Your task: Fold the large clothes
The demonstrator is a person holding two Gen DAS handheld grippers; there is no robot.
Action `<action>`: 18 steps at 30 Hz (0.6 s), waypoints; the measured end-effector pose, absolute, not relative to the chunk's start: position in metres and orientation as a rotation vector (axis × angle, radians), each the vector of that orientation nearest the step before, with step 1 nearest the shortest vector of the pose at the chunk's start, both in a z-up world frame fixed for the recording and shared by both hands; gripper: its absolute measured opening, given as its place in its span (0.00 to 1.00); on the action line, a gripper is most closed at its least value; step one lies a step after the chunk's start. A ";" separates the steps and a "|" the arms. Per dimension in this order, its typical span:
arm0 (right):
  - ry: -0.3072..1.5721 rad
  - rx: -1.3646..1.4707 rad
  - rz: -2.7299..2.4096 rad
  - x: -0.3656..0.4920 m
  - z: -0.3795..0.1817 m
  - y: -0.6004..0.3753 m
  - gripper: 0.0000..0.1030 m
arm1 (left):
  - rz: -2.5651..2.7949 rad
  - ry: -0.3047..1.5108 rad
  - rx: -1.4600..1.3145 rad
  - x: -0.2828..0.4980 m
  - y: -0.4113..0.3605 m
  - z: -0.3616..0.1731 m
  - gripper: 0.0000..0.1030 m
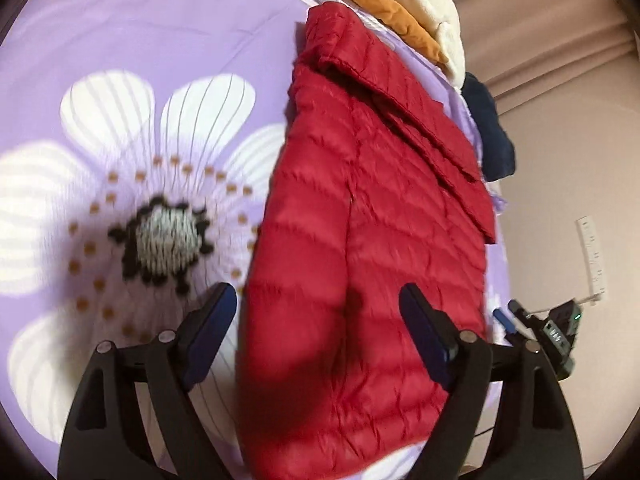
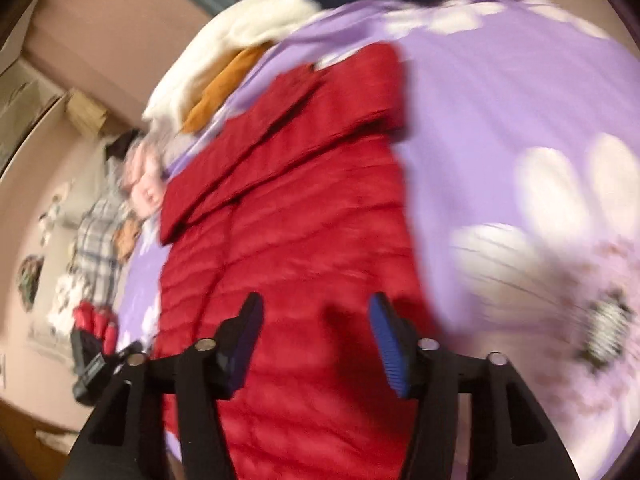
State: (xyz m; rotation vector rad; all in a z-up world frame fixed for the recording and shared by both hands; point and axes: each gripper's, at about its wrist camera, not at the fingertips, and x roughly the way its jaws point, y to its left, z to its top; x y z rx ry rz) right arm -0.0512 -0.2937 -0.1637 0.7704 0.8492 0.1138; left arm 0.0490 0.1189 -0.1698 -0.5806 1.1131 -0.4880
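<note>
A red quilted puffer jacket (image 1: 360,240) lies flat on a purple bedspread with big white flowers (image 1: 140,60), one sleeve folded across its upper part. My left gripper (image 1: 316,304) is open and empty above the jacket's near end. The right gripper (image 1: 508,316) shows as a small dark shape at the jacket's right edge in this view. In the right wrist view the same jacket (image 2: 300,220) runs away from me and my right gripper (image 2: 316,312) is open and empty above its near end. That view is blurred.
A pile of cream and orange clothes (image 1: 408,12) and a navy garment (image 1: 492,136) lie at the bed's far edge. The bed edge drops to a pinkish floor (image 1: 568,180). Plaid clothing and clutter (image 2: 96,240) lie on the floor to the left.
</note>
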 end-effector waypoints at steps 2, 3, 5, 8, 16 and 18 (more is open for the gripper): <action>0.843 0.811 0.059 -0.069 -0.172 -0.308 0.59 | -0.516 1.120 -0.619 0.043 0.118 -0.172 0.83; 0.848 0.845 0.050 -0.078 -0.180 -0.316 0.60 | -0.530 1.122 -0.631 0.040 0.117 -0.171 0.85; 0.871 0.901 0.053 -0.085 -0.190 -0.317 0.60 | -0.554 1.133 -0.656 0.036 0.116 -0.172 0.86; 0.894 0.978 0.107 -0.096 -0.205 -0.315 0.60 | -0.581 1.146 -0.685 0.030 0.115 -0.173 0.86; 0.917 1.014 0.293 -0.089 -0.212 -0.282 0.61 | -0.690 1.174 -0.765 0.015 0.113 -0.180 0.87; 0.910 1.018 0.297 -0.084 -0.211 -0.279 0.61 | -0.698 1.174 -0.773 0.018 0.111 -0.180 0.87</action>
